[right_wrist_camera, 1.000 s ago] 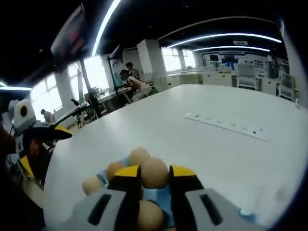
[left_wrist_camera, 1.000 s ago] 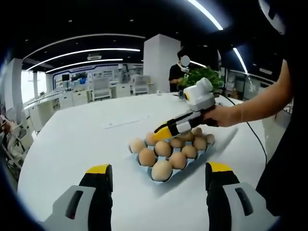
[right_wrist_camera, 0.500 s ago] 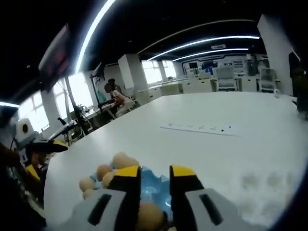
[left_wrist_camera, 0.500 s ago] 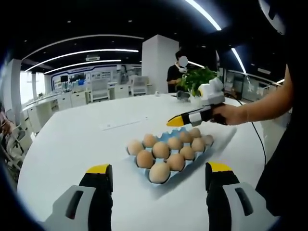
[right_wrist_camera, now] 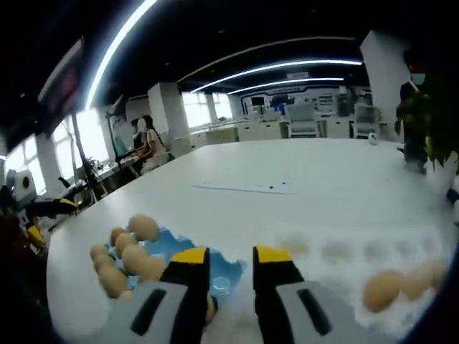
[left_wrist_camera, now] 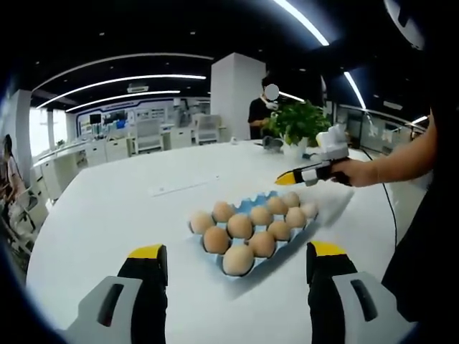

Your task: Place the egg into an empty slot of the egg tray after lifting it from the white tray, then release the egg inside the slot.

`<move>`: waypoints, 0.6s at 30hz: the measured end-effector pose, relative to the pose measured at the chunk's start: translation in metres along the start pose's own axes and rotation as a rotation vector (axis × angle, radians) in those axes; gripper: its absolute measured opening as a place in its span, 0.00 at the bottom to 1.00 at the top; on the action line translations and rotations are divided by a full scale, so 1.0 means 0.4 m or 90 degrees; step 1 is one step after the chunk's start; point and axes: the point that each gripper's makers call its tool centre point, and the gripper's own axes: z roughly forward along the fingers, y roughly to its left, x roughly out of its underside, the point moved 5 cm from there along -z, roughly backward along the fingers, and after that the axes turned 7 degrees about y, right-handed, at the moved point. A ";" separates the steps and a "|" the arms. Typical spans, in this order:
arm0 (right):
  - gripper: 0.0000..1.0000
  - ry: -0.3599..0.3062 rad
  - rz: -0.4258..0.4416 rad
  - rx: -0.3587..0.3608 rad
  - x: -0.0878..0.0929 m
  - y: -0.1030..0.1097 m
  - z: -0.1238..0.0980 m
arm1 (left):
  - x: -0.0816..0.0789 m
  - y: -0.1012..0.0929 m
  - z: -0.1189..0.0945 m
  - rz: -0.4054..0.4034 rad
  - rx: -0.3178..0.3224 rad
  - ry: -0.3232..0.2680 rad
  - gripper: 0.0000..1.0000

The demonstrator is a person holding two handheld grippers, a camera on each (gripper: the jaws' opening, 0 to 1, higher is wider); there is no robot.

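Ten eggs in the blue egg tray (left_wrist_camera: 267,247), both claws empty.
In the left gripper view the left claw (left_wrist_camera: 237,265) gapes wide at 6 o'clock; the tray sits on the white bench (left_wrist_camera: 107,208) at centre, the right claw (left_wrist_camera: 295,175) above its 2 o'clock corner. In the right gripper view the right claw (right_wrist_camera: 231,259) is narrow and empty; three eggs (right_wrist_camera: 382,288) lie blurred in the white tray (right_wrist_camera: 337,276) at 4 o'clock.

We are viewing an open-plan office under a dark ceiling (left_wrist_camera: 143,36). Curved light strips (left_wrist_camera: 122,77) are glowing overhead. A white pillar (left_wrist_camera: 233,97) is standing beyond the white table (left_wrist_camera: 115,208); windows (right_wrist_camera: 201,111) are admitting daylight.
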 end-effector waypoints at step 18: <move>0.23 -0.015 0.044 0.240 0.053 -0.239 -0.164 | 0.004 -0.003 0.003 0.001 0.002 0.006 0.81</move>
